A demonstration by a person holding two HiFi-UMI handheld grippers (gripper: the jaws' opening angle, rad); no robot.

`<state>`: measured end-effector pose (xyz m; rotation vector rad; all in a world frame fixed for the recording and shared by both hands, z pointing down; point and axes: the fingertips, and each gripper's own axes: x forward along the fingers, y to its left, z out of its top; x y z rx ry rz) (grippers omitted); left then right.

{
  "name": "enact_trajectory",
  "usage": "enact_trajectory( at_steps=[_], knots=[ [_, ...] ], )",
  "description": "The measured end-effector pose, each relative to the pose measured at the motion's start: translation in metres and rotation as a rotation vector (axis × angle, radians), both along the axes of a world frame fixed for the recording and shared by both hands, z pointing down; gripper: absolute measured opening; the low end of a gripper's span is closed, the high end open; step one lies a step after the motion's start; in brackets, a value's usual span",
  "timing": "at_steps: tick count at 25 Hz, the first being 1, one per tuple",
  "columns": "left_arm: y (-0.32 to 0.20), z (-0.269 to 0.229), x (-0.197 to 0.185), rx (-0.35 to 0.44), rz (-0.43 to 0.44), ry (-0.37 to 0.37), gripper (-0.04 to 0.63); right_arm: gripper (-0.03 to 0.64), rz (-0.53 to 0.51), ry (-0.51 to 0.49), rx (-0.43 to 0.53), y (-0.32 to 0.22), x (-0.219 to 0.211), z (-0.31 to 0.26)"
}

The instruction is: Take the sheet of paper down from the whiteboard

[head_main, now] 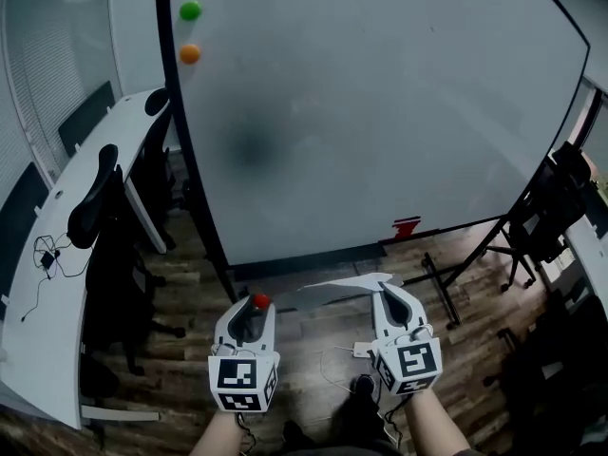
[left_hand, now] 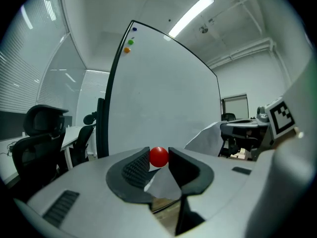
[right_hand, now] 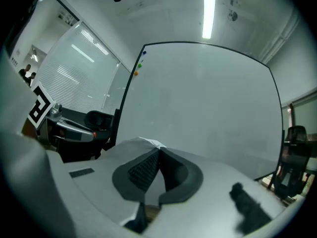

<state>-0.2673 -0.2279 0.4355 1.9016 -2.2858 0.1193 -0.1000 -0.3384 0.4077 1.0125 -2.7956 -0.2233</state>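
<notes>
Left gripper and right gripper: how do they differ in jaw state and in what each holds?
The left gripper grips a red magnet that keeps its jaws apart; the right gripper has its jaws pressed together. The left gripper carries a small ball, the right gripper a thin sheet of paper. Both are held low, off the whiteboard.

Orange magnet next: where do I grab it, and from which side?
Pinch the orange magnet across its round sides, coming straight at the whiteboard, probably jaws above and below: the board's frame crowds its left, while the green magnet sits clear above. On a flat face, only its sides offer a hold.
</notes>
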Motion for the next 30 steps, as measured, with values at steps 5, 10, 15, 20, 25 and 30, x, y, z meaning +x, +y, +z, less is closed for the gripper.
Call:
enact_trajectory(
  at_steps=[5, 10, 15, 20, 25, 30],
  knots=[
    [0.005, 0.015, 0.009, -0.018, 0.07, 0.021, 0.124, 0.021, 0.088, 0.037, -0.039, 0.016, 0.028, 0.019],
    [-0.006, 0.016, 0.03, -0.017, 0.119, 0.02, 0.124, 0.021, 0.13, 0.053, -0.056, 0.016, 0.05, 0.027],
    [-0.007, 0.019, 0.043, -0.029, 0.133, 0.018, 0.124, 0.021, 0.148, 0.049, -0.082, 0.015, 0.068, 0.039],
    [-0.004, 0.017, 0.067, -0.029, 0.143, -0.001, 0.124, 0.021, 0.16, 0.037, -0.103, 0.025, 0.095, 0.045],
    [0.014, 0.009, 0.107, -0.031, 0.163, -0.011, 0.124, 0.021, 0.153, 0.016, -0.11, 0.05, 0.125, 0.037],
    [0.043, -0.002, 0.147, -0.021, 0.175, -0.028, 0.124, 0.021, 0.142, -0.005, -0.101, 0.079, 0.157, 0.026]
  ],
)
